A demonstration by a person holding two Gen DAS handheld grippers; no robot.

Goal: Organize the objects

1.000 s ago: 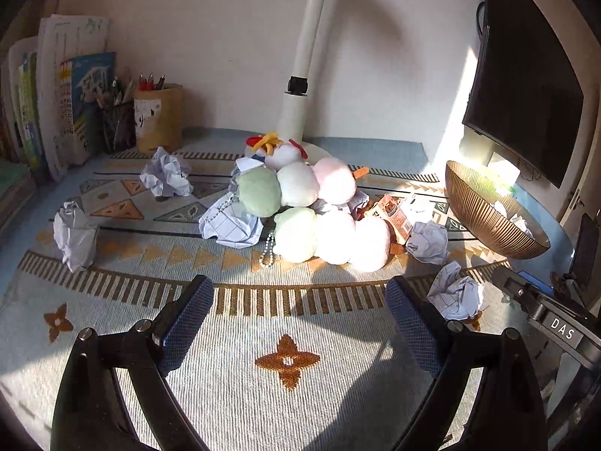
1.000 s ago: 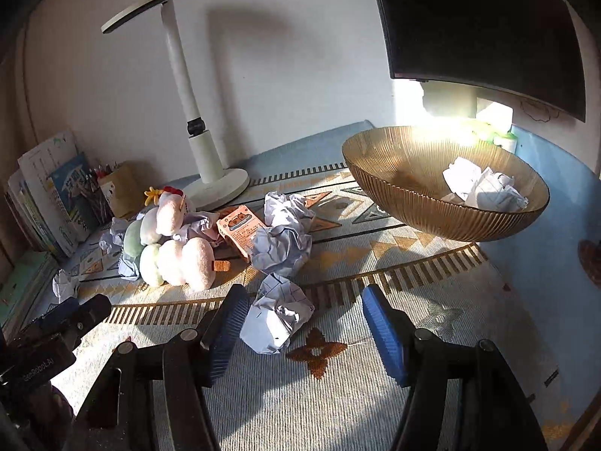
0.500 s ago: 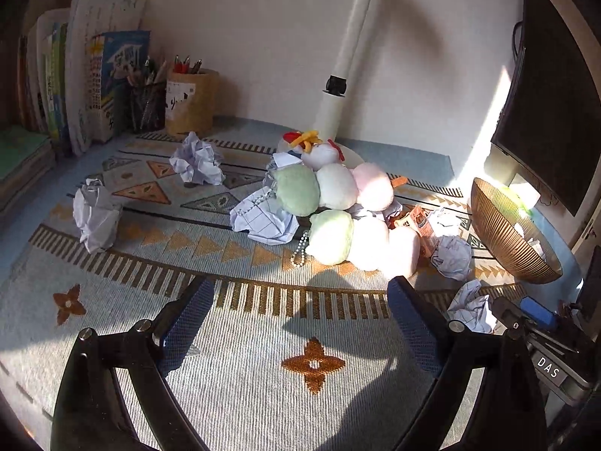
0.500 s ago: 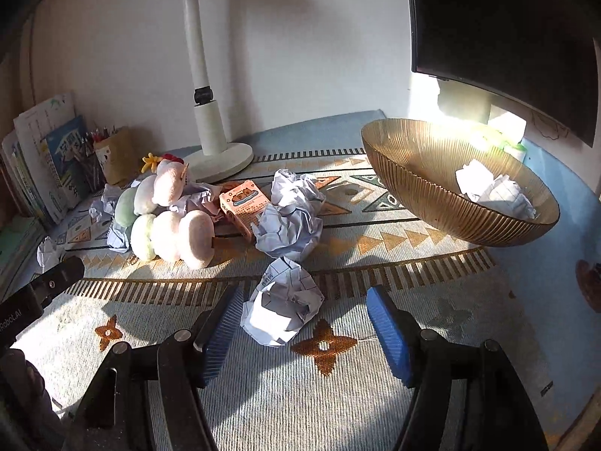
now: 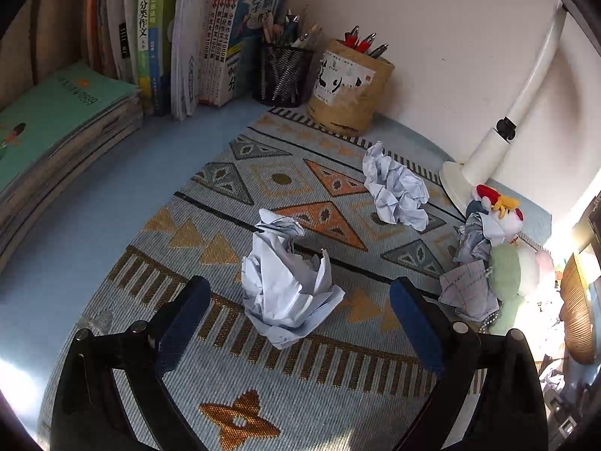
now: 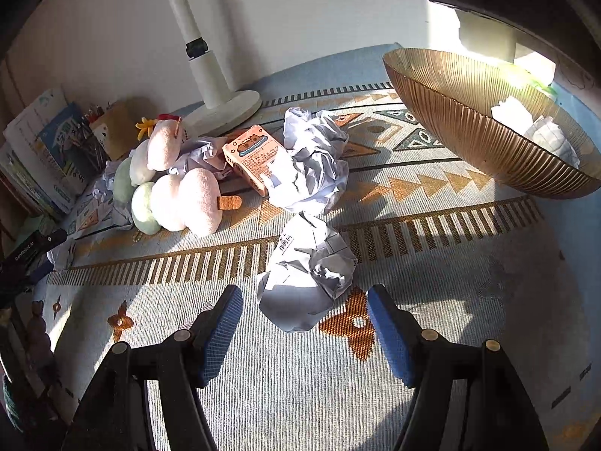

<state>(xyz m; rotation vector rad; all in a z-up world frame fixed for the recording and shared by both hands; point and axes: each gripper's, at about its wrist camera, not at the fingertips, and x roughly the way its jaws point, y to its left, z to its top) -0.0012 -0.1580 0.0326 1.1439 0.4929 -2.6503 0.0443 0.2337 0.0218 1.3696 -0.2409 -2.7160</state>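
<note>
Both the left gripper (image 5: 296,314) and right gripper (image 6: 304,323) hang spread wide, each framing a crumpled paper ball (image 5: 287,285) on the desk mat (approach step, apparently), so next comes closing, then carrying toward the bowl (image 6: 484,139).

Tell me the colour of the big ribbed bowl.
The bowl is amber-brown, translucent; the right wrist view shows it best.

Lamp (image 6: 210,75) head cropped; bowl (image 5: 578,312) perhaps half cut off
</note>
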